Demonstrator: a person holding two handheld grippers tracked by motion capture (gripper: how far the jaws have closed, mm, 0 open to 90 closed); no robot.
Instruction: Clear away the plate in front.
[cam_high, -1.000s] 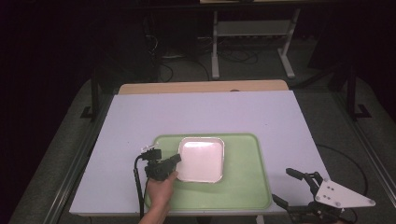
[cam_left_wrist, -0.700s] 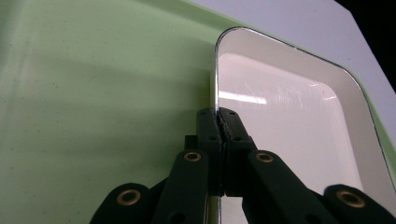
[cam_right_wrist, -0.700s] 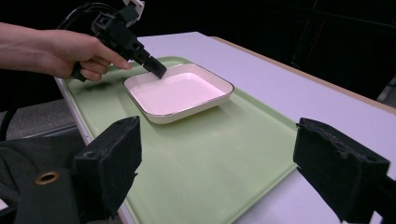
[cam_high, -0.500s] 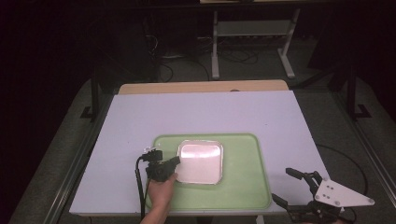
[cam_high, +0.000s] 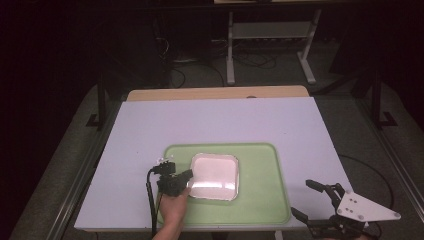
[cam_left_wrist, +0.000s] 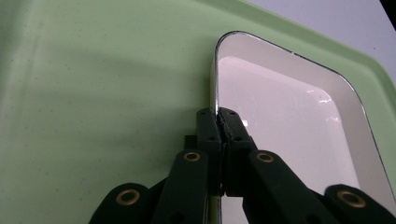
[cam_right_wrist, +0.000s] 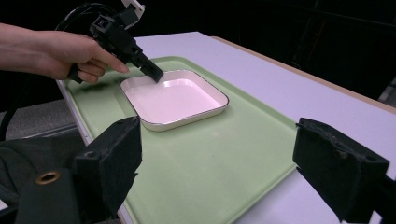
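Note:
A white square plate with a thin dark rim lies on a pale green tray. My left gripper, held in a hand, is shut on the plate's left rim. In the left gripper view the jaws pinch the plate edge over the tray. My right gripper hangs open off the table's near right corner, with nothing in it. The right gripper view shows its wide jaws facing the plate and the left gripper.
The tray rests near the front of a pale lilac table with a wooden strip at its far edge. Beyond it, metal stand legs and cables lie on the dark floor.
The plate has shifted slightly toward the person, with the left gripper still clamped on its rim. The right gripper has stayed in place.

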